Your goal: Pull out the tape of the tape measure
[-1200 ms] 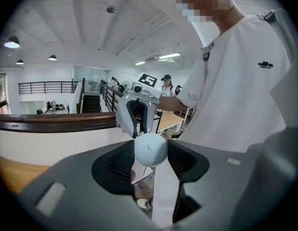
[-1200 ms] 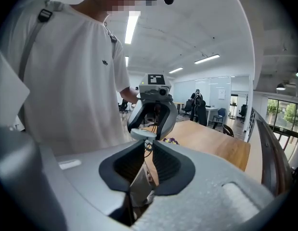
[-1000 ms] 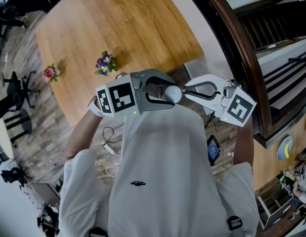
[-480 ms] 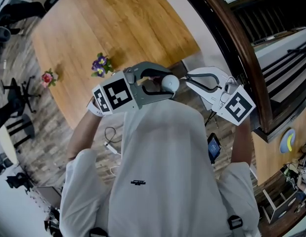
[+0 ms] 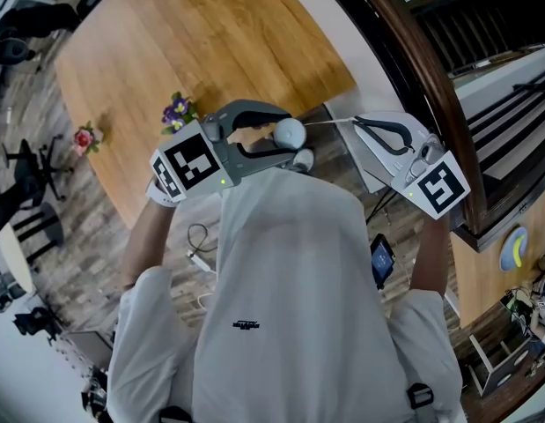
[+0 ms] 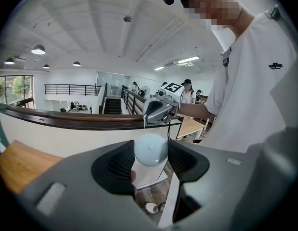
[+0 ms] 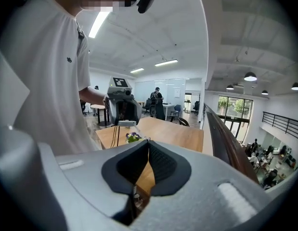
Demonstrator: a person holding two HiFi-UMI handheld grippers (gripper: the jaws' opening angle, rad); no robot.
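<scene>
A small round white tape measure (image 5: 290, 132) sits between the jaws of my left gripper (image 5: 291, 139), held in the air in front of the person's chest. It shows in the left gripper view as the tape measure (image 6: 150, 149) pressed between the dark pads. A thin tape (image 5: 329, 122) runs from it to my right gripper (image 5: 357, 122), off to the right. That gripper's jaws have just been closing and now meet on the tape's end (image 7: 149, 143). Opposite it, the left gripper (image 7: 123, 119) is in view.
A wooden table (image 5: 210, 42) lies ahead with purple flowers (image 5: 178, 113) and a pink flower (image 5: 85, 137) near its edge. A dark curved railing (image 5: 413, 69) runs along the right. Cables (image 5: 197, 254) lie on the floor, left of the person.
The two grippers have drawn apart, the left one going left and the right one going right. A stretch of tape now shows between them.
</scene>
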